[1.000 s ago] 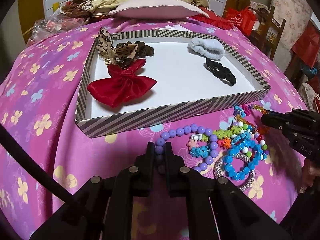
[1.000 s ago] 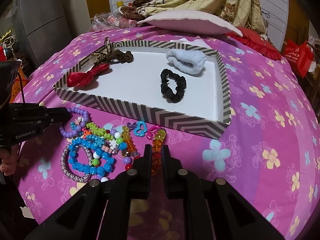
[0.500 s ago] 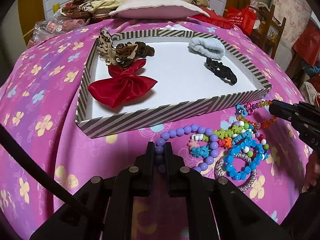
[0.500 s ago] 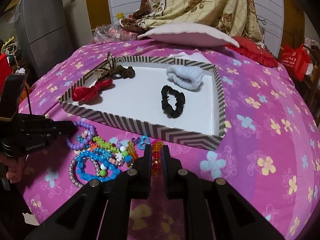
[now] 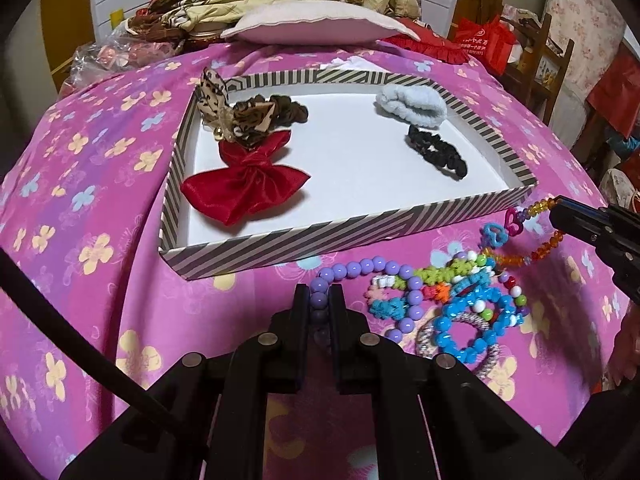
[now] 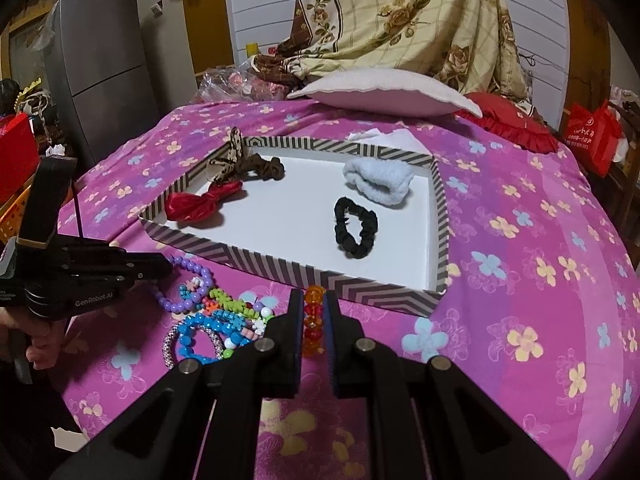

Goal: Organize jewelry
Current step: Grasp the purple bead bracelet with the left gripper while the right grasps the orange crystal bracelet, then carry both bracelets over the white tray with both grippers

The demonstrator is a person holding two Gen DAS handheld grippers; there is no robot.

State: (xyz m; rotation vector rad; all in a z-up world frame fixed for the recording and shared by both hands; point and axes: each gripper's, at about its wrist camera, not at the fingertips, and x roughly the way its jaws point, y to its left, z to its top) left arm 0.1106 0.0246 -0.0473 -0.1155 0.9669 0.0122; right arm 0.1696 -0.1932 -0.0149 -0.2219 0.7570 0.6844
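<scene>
Left wrist view: left gripper (image 5: 319, 294) is clamping a purple bead bracelet (image 5: 362, 270), its jaws nearly closed with only the beads' width between them; the rest of that strand is lying on the pink floral bedspread (image 5: 100, 208)
Right wrist view: right gripper (image 6: 313, 304) is pinching an orange bead bracelet (image 6: 313, 322), fingers drawn in tight against the beads on both sides
Right gripper seen from the left: its tip is hanging just past the tray's near right corner, the orange strand and pink and blue charms (image 5: 502, 230) dangling from it
Jewelry pile: blue bead bracelet (image 5: 472, 326), green piece (image 5: 450, 270) and a silver band (image 5: 430, 334) are lying tangled on the bedspread, just in front of the tray
Striped tray (image 5: 280, 246): sitting on the bed; holding a red bow (image 5: 244, 188), a leopard bow (image 5: 236, 116), a brown scrunchie (image 5: 290, 110), a pale blue scrunchie (image 5: 412, 106) and a black scrunchie (image 5: 438, 152)
Bracelets and tray: both gripped strands are outside the tray
</scene>
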